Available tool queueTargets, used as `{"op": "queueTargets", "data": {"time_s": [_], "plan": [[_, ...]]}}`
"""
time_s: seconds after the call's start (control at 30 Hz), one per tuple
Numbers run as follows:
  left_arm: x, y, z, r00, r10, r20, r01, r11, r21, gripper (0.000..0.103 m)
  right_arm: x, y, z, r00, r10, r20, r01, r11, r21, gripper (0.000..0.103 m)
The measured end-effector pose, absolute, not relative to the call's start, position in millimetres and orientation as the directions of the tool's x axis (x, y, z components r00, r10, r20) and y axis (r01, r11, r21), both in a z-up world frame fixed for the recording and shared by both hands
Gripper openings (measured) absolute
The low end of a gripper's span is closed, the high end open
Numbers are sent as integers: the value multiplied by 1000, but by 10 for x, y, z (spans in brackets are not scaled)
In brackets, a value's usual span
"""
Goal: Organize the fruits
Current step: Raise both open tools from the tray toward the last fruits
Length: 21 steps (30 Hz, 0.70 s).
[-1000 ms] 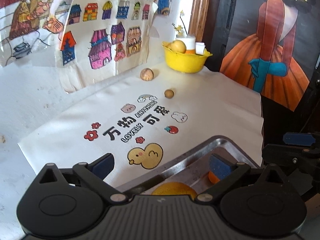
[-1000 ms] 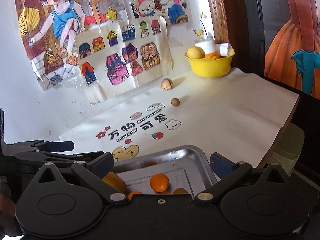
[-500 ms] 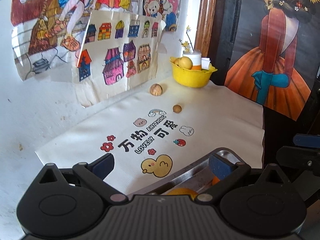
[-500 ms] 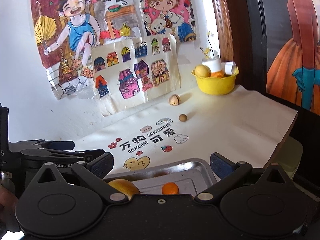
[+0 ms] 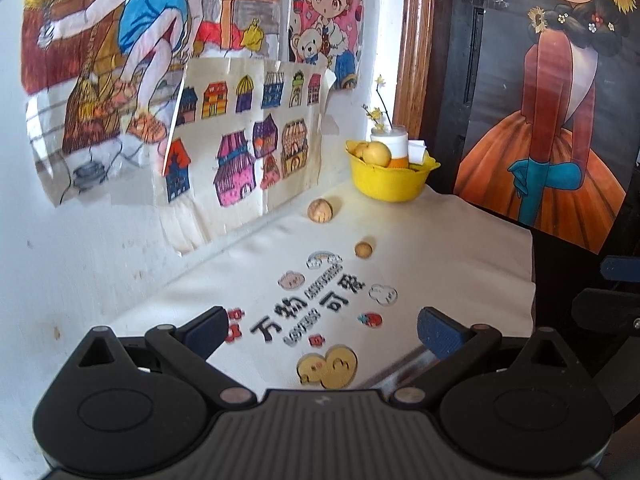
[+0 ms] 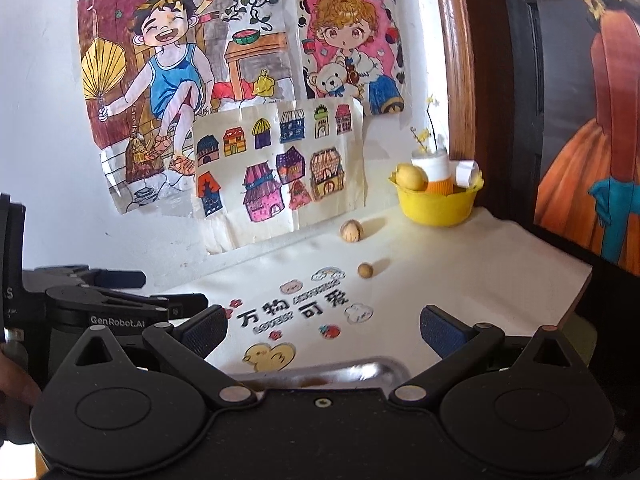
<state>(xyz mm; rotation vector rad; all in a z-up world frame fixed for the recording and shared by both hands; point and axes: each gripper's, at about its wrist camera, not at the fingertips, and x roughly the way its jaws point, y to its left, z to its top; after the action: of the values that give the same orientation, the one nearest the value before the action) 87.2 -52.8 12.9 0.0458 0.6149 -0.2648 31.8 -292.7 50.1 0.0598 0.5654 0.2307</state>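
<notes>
Printed cloth on the worktop [image 5: 460, 240] carries a walnut [image 5: 320, 210] and small fruit [image 5: 363, 249], unsorted; both grippers' fingers [image 5: 438, 332] spread, empty.

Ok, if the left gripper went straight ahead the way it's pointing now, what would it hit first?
Probably the printed cloth, near its lettering. The left gripper is open and empty, and the small round fruit lies farther on, slightly right. Depth is unclear.

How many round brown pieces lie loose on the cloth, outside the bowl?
2: the larger walnut near the wall by the yellow bowl, and a smaller brown ball nearer, beside the rainbow print.
</notes>
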Motion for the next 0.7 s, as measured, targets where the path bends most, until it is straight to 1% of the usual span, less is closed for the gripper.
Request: {"op": "queueTargets", "data": {"time_s": [0.23,0.37,0.7], "plan": [[1314,-634,268,811,-210,-546,262,965,18,103,850,-2989,566,809,213,-548,-239,971,24,102],[1682,-692,237,813,-198,-547,259,965,37,103,1233,-3036,480,792,215,-571,-257,966,8,102],[2626,-798,-220,783,-192,-592,268,962,42,102,2227,-2927,16,721,282,-633,-343,939,27,102]]}}
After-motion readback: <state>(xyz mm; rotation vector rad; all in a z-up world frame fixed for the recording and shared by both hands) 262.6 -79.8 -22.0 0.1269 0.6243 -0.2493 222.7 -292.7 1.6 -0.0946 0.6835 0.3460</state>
